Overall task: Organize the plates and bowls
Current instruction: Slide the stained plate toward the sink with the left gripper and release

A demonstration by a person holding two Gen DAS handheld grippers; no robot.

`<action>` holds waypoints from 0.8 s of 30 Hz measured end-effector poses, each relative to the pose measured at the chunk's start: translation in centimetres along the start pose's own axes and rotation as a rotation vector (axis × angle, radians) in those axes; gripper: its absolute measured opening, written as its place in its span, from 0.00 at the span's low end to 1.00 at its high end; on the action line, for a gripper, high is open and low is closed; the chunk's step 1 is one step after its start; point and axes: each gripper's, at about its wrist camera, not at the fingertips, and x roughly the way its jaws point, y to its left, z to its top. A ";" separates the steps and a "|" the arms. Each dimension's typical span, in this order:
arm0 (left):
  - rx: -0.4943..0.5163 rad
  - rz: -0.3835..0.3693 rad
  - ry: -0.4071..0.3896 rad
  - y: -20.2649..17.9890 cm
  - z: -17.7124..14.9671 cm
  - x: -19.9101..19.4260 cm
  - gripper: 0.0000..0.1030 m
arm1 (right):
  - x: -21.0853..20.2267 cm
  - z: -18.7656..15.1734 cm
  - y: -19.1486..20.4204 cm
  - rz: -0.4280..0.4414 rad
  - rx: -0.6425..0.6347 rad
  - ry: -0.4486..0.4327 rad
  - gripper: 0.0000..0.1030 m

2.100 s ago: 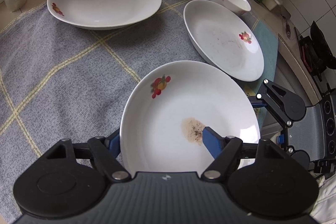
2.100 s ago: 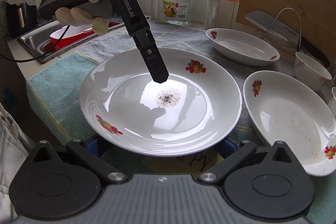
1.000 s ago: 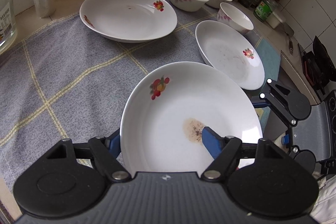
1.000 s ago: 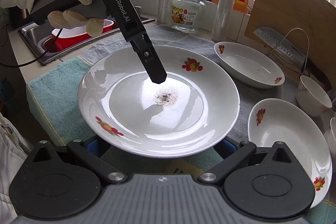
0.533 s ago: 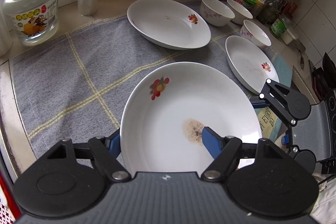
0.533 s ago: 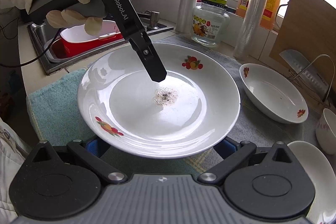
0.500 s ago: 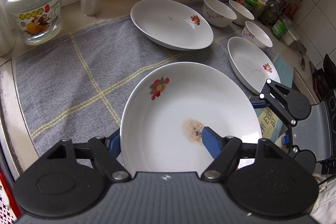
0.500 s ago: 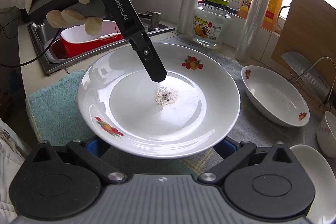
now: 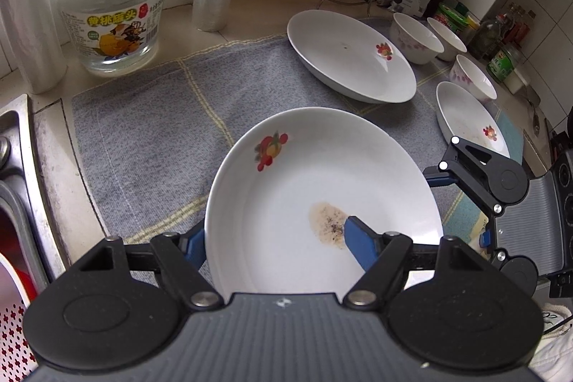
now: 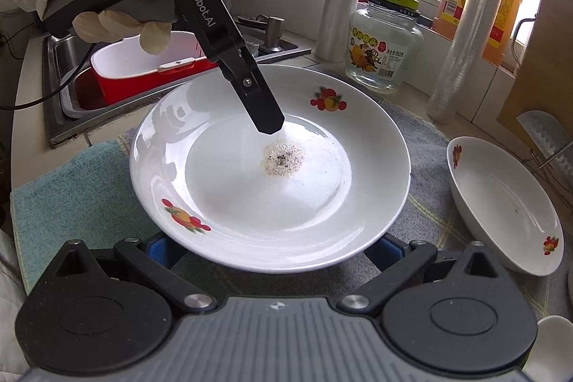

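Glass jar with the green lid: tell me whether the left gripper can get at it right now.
Probably not. Nothing stands before the green-lidded glass jar, but the left gripper is clamped on the rim of the stained white plate, so its jaws are taken.

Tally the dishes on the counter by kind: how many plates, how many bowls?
Plates: 3: held one, far one, right one
Bowls: 3
Total: 6
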 end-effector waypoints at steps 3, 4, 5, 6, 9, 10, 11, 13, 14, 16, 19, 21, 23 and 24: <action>-0.004 0.004 -0.001 0.7 0.3 0.4 0.73 | 0.8 0.2 -0.4 0.008 0.017 0.008 1.00; -0.005 0.004 -0.003 0.9 0.3 0.5 0.73 | 1.0 0.2 -0.5 0.010 0.020 0.011 1.00; -0.006 0.005 -0.003 1.1 0.4 0.6 0.73 | 1.1 0.2 -0.4 0.010 0.022 0.013 1.00; -0.006 0.006 -0.003 1.2 0.5 0.7 0.73 | 1.1 0.3 -0.5 0.011 0.023 0.014 1.00; -0.011 0.010 -0.003 1.6 0.5 1.0 0.73 | 1.5 0.4 -0.6 0.014 0.027 0.019 1.00; -0.013 0.012 -0.002 1.7 0.5 1.1 0.73 | 1.6 0.5 -0.6 0.014 0.027 0.021 1.00; -0.016 0.013 0.000 1.8 0.5 1.2 0.73 | 1.6 0.5 -0.6 0.014 0.026 0.023 1.00; -0.025 0.013 0.003 2.1 0.4 1.3 0.73 | 1.8 0.6 -0.6 0.017 0.024 0.027 1.00; -0.026 0.014 0.003 2.3 0.4 1.4 0.73 | 1.8 0.7 -0.5 0.018 0.023 0.026 1.00; -0.029 0.016 0.003 2.4 0.3 1.5 0.73 | 2.0 0.8 -0.6 0.023 0.026 0.029 1.00; -0.039 0.013 0.001 2.7 0.2 1.7 0.73 | 2.2 1.0 -0.8 0.029 0.038 0.033 1.00; -0.039 0.015 -0.002 2.7 0.2 1.7 0.73 | 2.2 0.9 -0.8 0.031 0.042 0.035 1.00; -0.029 0.034 -0.018 2.5 0.0 1.7 0.75 | 2.2 1.0 -0.8 0.027 0.036 0.036 1.00; -0.014 0.054 -0.041 2.2 -0.1 1.4 0.77 | 2.2 1.0 -0.7 0.023 0.031 0.035 1.00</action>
